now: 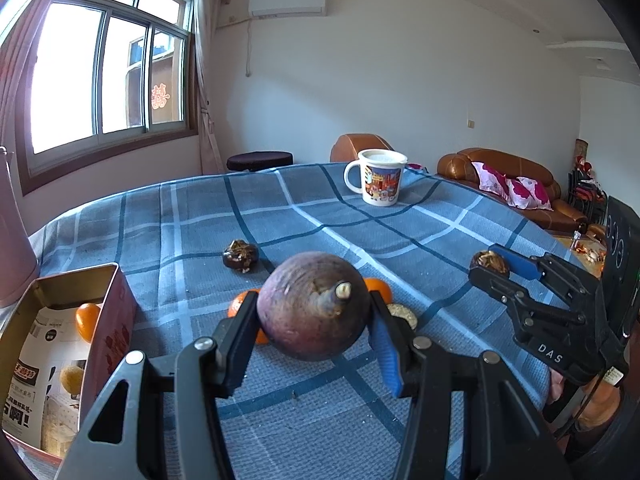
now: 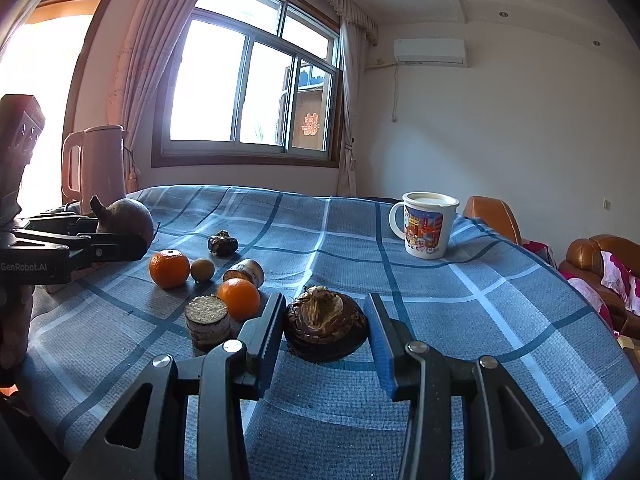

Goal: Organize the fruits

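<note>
A big round purple-brown root [image 1: 312, 312] with a stubby tip is clamped in my left gripper [image 1: 312, 322], lifted above the blue checked cloth. To its left stands an open tin box [image 1: 114, 312] with an orange [image 1: 87, 320] inside. My right gripper [image 2: 326, 332] is shut on a dark brown water chestnut [image 2: 326, 326] close over the cloth. In the left wrist view that right gripper [image 1: 490, 270] shows at the right with the same chestnut [image 1: 490, 262]. Loose on the cloth lie two oranges [image 2: 169, 268] [image 2: 239, 298], a small yellowish fruit [image 2: 202, 269] and another chestnut [image 2: 223, 243].
Two cut stalk pieces [image 2: 208, 322] [image 2: 245, 271] lie among the fruit. A printed mug [image 2: 426, 224] stands at the far side of the table [image 2: 460, 320]. A pink kettle [image 2: 94, 168] is at the far left by the window. Brown sofas sit beyond the table edge.
</note>
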Demonstrator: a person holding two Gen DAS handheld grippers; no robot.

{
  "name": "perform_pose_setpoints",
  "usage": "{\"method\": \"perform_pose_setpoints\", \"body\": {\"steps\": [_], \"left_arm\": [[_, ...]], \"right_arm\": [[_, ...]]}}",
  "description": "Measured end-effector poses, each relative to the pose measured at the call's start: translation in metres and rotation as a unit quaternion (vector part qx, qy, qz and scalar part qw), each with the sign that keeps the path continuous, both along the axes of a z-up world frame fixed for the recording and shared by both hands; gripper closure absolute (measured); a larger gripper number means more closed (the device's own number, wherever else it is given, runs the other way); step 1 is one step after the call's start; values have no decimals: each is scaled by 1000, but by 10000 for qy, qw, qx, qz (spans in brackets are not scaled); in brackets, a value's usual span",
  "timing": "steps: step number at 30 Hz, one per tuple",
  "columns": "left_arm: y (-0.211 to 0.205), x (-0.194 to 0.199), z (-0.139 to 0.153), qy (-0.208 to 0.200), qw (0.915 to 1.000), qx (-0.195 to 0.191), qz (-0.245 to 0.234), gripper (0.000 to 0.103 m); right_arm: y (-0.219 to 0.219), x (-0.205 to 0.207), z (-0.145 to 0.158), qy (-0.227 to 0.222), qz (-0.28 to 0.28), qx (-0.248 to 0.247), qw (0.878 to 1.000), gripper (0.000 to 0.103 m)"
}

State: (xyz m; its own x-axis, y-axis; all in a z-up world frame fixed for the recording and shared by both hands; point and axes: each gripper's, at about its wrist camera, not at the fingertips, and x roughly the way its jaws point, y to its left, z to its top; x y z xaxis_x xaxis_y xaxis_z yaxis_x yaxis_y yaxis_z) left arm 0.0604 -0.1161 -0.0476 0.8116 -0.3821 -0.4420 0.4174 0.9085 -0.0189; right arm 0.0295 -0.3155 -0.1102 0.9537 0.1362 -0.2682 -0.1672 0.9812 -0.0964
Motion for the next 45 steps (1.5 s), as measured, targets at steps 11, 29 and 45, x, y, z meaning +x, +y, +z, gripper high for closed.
{"method": "perform_pose_setpoints", "body": {"steps": [11,29,45], "left_arm": [[0,-4,2,-161,9999,36,34,48],[-1,-11,6,-402,9991,71,61,48],[0,-21,13,-787,9967,119,158,48]], "right_arm": [[0,-3,1,-131,38,8,9999,61],[3,-8,2,-319,111,-13,9994,61],[8,-13,5,-439,224,8,9988,61]]}}
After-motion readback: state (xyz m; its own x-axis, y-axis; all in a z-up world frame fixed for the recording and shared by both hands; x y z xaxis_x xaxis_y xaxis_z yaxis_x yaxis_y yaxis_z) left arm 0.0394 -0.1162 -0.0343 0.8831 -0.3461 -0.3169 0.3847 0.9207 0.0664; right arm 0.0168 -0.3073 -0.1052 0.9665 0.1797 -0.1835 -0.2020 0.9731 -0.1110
